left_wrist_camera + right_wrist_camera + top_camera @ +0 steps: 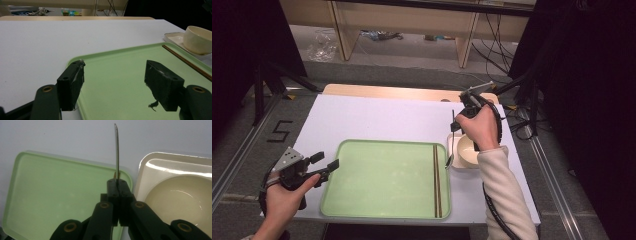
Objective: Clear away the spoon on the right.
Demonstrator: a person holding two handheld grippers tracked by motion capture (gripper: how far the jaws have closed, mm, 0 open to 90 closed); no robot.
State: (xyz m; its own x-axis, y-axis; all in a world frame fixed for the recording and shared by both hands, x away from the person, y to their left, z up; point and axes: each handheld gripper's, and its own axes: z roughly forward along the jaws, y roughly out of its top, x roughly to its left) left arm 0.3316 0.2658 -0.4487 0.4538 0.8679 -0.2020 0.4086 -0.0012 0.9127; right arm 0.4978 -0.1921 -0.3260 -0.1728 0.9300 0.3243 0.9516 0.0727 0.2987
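High view: the right gripper [454,131] is clenched on a thin metal utensil [452,137], edge-on and too slim to tell whether it is a spoon or a knife. It hangs from the jaws over the gap between the green tray [362,200] and the small white dish [451,145], with the cream bowl [467,151] just to the outer side of the fingers. A pair of brown chopsticks [437,180] lies along the tray's near edge, just inward of the utensil's lower tip. The left gripper [323,165] rests at the tray's opposite edge, jaws released and holding nothing.

Right gripper view: the right gripper [117,192] pinches the utensil [116,150] near one end; the blade-thin, polished grey strip runs straight out beyond the fingertips, the tray [30,182] to one side of them and the bowl [175,202] to the other.

Left gripper view: the pads [72,82] stand wide apart over the tray rim [75,61], chopsticks [187,62] and bowl [198,40] far beyond them.

The step in hand appears to be carrying the utensil toward the tray. The next move likely calls for lowering it flat beside the chopsticks, parallel to them, before the jaws let go; its narrow, slick profile may twist in the grip.
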